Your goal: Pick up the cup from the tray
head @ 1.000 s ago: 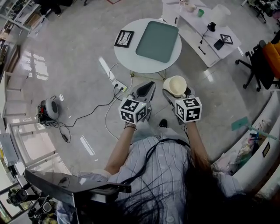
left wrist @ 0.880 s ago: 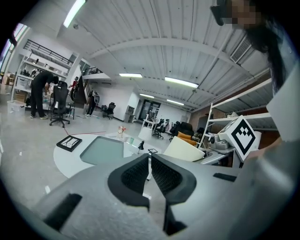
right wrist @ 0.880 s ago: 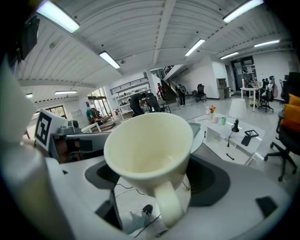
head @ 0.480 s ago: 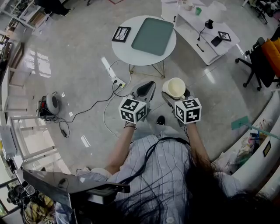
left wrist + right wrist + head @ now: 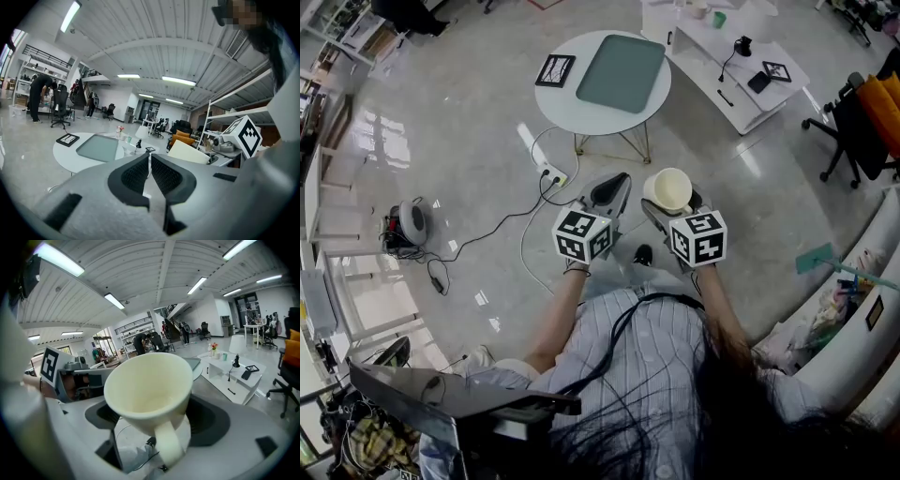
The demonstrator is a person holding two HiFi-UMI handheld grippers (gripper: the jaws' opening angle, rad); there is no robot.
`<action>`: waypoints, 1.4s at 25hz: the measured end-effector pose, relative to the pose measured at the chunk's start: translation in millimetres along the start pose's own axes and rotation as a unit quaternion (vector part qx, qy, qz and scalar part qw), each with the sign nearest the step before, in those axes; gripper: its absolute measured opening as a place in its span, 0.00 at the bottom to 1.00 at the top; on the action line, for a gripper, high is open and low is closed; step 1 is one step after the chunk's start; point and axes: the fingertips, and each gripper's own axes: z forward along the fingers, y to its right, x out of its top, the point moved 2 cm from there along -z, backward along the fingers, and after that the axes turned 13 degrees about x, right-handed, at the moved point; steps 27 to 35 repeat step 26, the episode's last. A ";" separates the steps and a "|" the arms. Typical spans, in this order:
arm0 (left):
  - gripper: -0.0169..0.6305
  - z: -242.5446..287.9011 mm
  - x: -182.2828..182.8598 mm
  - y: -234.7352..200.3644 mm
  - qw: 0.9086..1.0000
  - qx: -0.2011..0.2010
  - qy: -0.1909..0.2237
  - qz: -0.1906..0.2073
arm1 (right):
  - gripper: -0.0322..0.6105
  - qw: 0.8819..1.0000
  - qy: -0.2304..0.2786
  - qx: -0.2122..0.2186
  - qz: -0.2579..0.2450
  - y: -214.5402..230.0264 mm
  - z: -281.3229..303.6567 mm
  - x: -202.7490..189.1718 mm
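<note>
Well away from the tray [image 5: 622,73] on the counter [image 5: 570,109], right gripper [image 5: 670,206] fingers clamp the cup [image 5: 670,187], left gripper [image 5: 613,190] fingers closed empty: pickup appears complete.

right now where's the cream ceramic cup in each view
Head view: the cream ceramic cup is right of centre, below the round white table.
Left gripper view: its side shows low, right of centre.
Right gripper view: it fills the centre, mouth toward the camera.
Shared landmark: the green rectangular tray.
</note>
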 end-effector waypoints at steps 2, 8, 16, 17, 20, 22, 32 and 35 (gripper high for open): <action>0.05 0.4 0.1 2.5 1.000 -0.002 -0.002 0.002 | 0.68 1.000 0.003 0.000 0.003 0.4 -2.3 -0.3; 0.05 3.7 1.3 9.3 1.000 -0.006 -0.001 0.006 | 0.68 1.000 0.001 -0.001 0.004 3.3 -6.8 -1.8; 0.05 6.9 4.2 10.6 1.000 -0.006 -0.001 0.009 | 0.68 1.000 0.000 0.000 0.003 7.1 -6.9 0.2; 0.05 6.6 4.4 10.6 1.000 -0.006 -0.001 0.010 | 0.68 1.000 0.000 0.000 0.003 7.1 -6.9 0.1; 0.05 5.7 4.7 10.6 1.000 -0.006 0.000 0.011 | 0.68 1.000 0.001 0.000 0.003 6.8 -7.2 0.8; 0.05 5.5 5.0 11.2 1.000 -0.006 0.000 0.012 | 0.68 1.000 0.001 0.000 0.003 6.7 -7.5 1.4; 0.05 5.4 5.0 12.1 1.000 -0.009 0.000 0.013 | 0.68 1.000 0.001 -0.001 0.003 6.6 -7.2 1.4; 0.05 5.4 5.0 12.1 1.000 -0.009 0.000 0.013 | 0.68 1.000 0.001 -0.001 0.003 6.6 -7.2 1.4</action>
